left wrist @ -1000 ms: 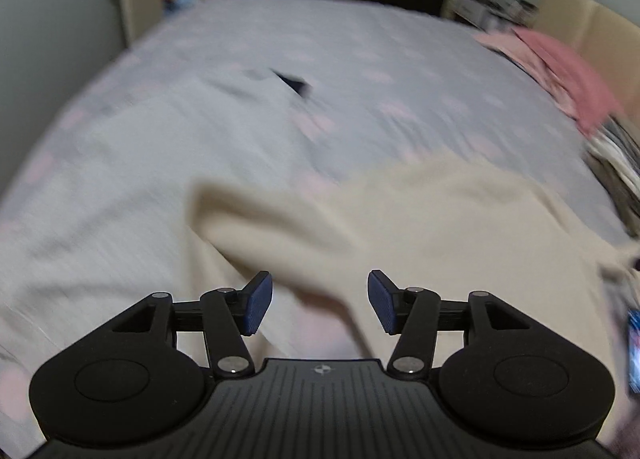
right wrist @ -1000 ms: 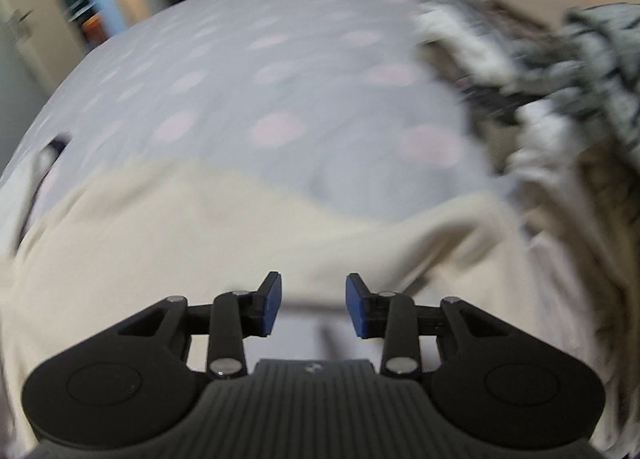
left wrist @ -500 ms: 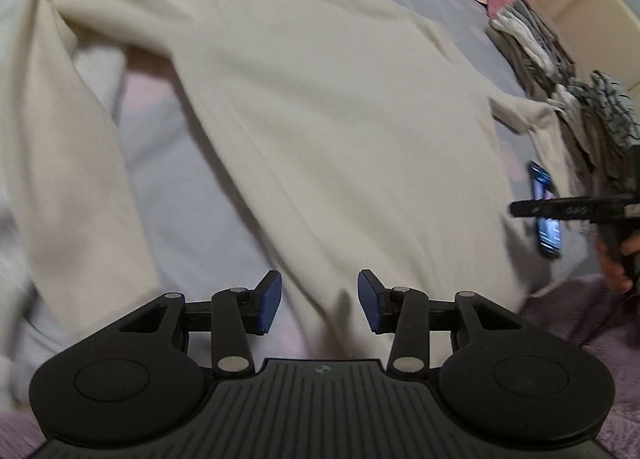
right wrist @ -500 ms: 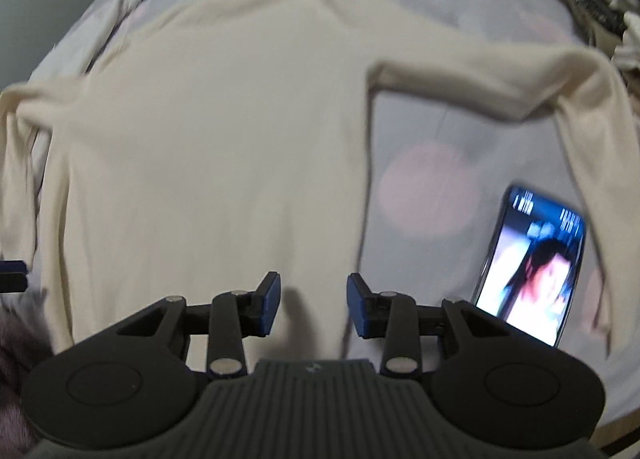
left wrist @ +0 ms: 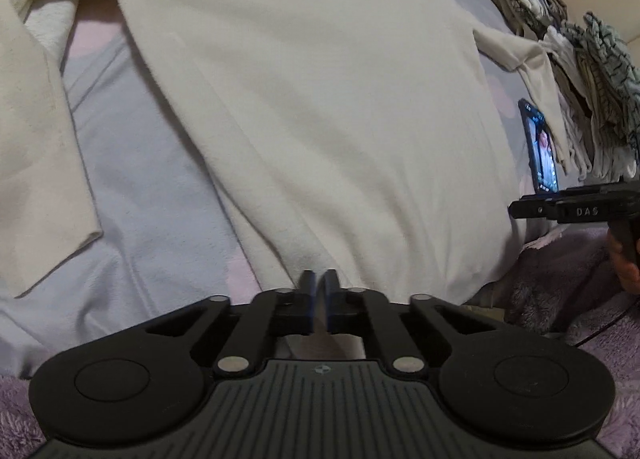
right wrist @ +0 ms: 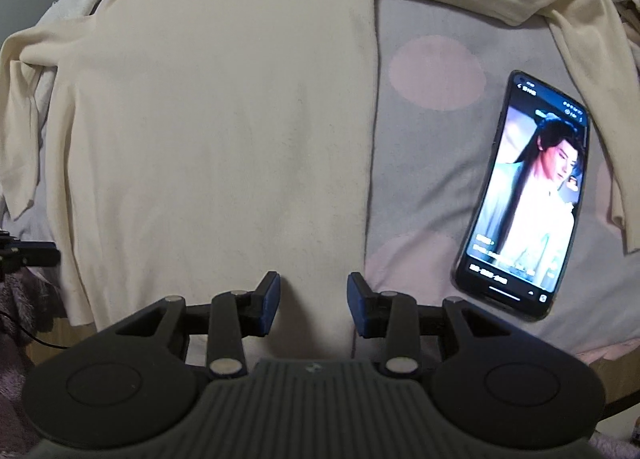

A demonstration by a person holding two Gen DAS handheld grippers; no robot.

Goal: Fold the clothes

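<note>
A cream long-sleeved sweater (right wrist: 224, 119) lies spread flat on a bed covered by a grey sheet (right wrist: 424, 195) with pale pink dots. Its hem is at the near edge of the bed and its neck at the far side. The right sleeve (right wrist: 560, 31) runs out sideways and then bends back toward the near edge; the left sleeve (left wrist: 44, 131) hangs down along the left side of the body with bare sheet between them.

The left hand-held gripper (left wrist: 319, 299) has its fingers together at the near left part of the hem, and a thin sliver of cream cloth shows between the blue pads, so it looks clamped on the hem. The right hand-held gripper (right wrist: 313, 301) hangs over the near right part of the hem with its fingers apart; the cloth lies under the gap and the pads do not press on it.

A phone (right wrist: 524, 195) with a lit screen lies face up on the sheet to the right of the sweater, between the body and the bent sleeve, touching neither. A pile of other clothes (left wrist: 592, 71) sits at the far right of the bed. Fuzzy purple fabric (left wrist: 560, 283) shows at the near edge.
</note>
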